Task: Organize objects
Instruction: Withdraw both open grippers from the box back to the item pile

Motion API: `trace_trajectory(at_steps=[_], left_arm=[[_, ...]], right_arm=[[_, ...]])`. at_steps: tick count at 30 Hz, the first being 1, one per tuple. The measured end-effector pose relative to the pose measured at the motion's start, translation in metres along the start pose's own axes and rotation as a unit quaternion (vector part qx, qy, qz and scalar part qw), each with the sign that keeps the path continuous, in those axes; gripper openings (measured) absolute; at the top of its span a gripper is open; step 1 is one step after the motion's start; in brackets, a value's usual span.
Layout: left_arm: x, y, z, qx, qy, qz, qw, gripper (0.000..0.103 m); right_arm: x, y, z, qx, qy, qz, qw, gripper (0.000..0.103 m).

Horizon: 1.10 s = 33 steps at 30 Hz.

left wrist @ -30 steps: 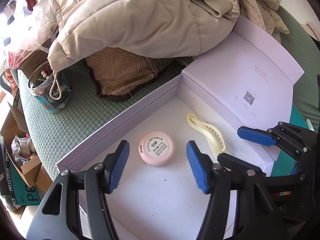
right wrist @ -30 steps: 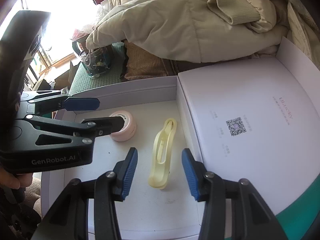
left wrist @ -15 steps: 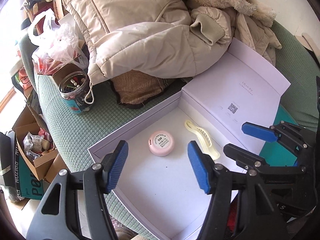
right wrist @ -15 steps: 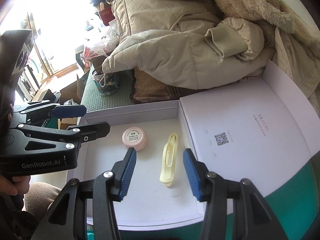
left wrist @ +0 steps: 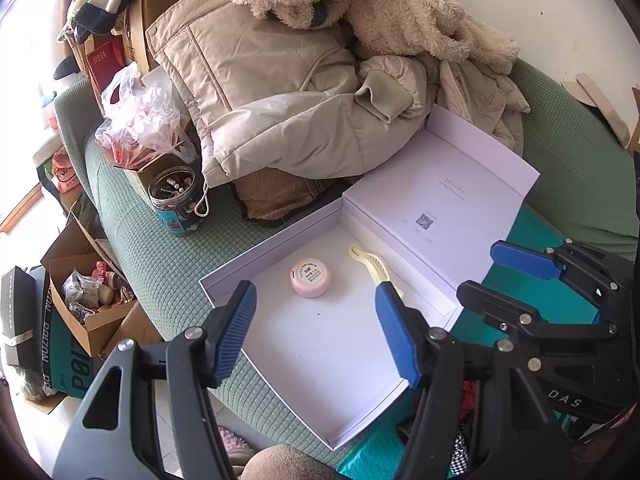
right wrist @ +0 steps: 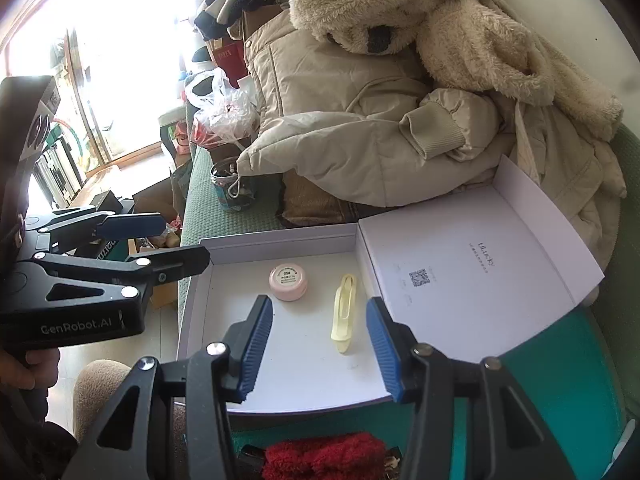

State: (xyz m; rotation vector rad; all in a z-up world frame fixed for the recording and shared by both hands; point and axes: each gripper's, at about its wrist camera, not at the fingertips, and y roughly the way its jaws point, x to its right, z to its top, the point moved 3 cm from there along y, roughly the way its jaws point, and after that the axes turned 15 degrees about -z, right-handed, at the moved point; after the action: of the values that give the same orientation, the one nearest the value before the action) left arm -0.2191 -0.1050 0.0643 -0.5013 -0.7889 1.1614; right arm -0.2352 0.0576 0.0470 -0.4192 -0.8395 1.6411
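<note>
An open white box (left wrist: 224,280) (right wrist: 200,304) lies on a green sofa, its lid (left wrist: 440,200) (right wrist: 472,264) folded open to the right. Inside lie a round pink case (left wrist: 310,278) (right wrist: 288,281) and a pale yellow hair clip (left wrist: 370,262) (right wrist: 345,312). My left gripper (left wrist: 316,334) is open and empty, held above the box's near part. My right gripper (right wrist: 318,350) is open and empty, above the box's front edge, and shows at the right of the left wrist view (left wrist: 500,280). The left gripper shows at the left of the right wrist view (right wrist: 160,240).
Beige coats (left wrist: 280,80) (right wrist: 380,120) are piled behind the box. A jar of small items (left wrist: 176,200) (right wrist: 232,188) and a plastic bag (left wrist: 140,128) stand at the sofa's left. Cardboard boxes (left wrist: 88,300) sit on the floor. A red fluffy item (right wrist: 324,454) lies below the right gripper.
Both grippers have pulled back and up from the box, staying open. The case and clip have stayed in place and look smaller now.
</note>
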Motion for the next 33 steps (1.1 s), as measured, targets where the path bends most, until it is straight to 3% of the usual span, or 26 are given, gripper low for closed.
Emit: trace_trajectory(at_steps=[19,33], left_arm=[[0.069,-0.077,-0.037,0.032,0.043,-0.016,0.9984,0.060],[0.091,-0.084,-0.095,0.009,0.045,-0.016,0.9988,0.064]], right_arm=[[0.014,-0.086,-0.030,0.038,0.010,-0.030,0.999,0.049],[0.023,-0.123,-0.083,0.029,0.032,-0.047,0.998,0.049]])
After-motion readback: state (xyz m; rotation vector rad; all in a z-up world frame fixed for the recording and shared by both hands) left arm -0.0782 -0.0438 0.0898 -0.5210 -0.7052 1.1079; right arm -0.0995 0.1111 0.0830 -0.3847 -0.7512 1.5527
